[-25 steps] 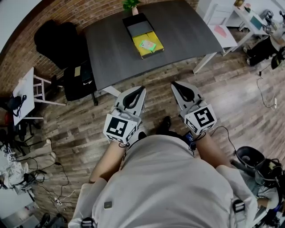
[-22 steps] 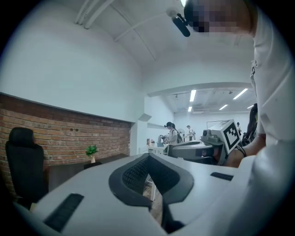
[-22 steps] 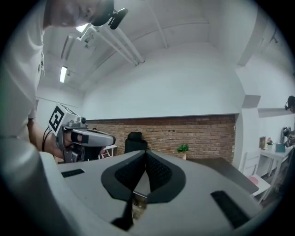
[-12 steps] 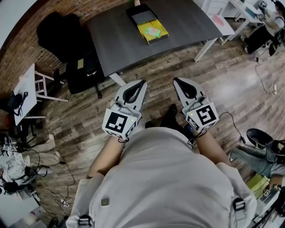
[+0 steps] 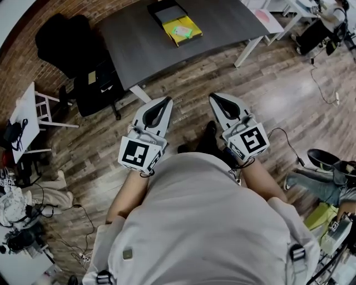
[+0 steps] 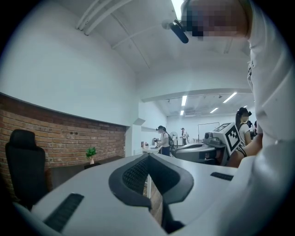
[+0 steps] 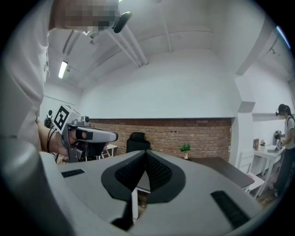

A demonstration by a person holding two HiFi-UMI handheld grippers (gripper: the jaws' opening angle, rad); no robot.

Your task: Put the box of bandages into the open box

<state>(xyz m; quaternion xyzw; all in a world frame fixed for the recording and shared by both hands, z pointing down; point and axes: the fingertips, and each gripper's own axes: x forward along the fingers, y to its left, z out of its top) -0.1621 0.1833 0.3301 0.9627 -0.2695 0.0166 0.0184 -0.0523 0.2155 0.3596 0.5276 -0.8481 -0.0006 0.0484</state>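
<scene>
Both grippers are held low in front of the person's body, well short of the worktop (image 5: 139,50). The left gripper (image 5: 165,101) has its fingers (image 6: 138,173) closed tip to tip with nothing between them. The right gripper (image 5: 214,96) is the same: its fingers (image 7: 159,173) meet at the tips and hold nothing.

Far ahead of both sets of fingers, on the dark worktop, lies an open box. It has a black half (image 5: 167,9) with a grey inside, and beyond the tips a yellow half (image 5: 193,28) lies against it. The small green-and-white box of bandages (image 5: 181,31) rests on the yellow half. From this distance I cannot tell whether that half is a tray that holds it or a flat lid under it. The black half looks bare inside.

This scene fits two stages. Either the bandages already lie in the open box and the person stands back, or they lie on a lid and the black half awaits them. In both cases the worktop is out of reach of the fingers. My judgement is that a closer look at the yellow half should come before any grasp.
</scene>
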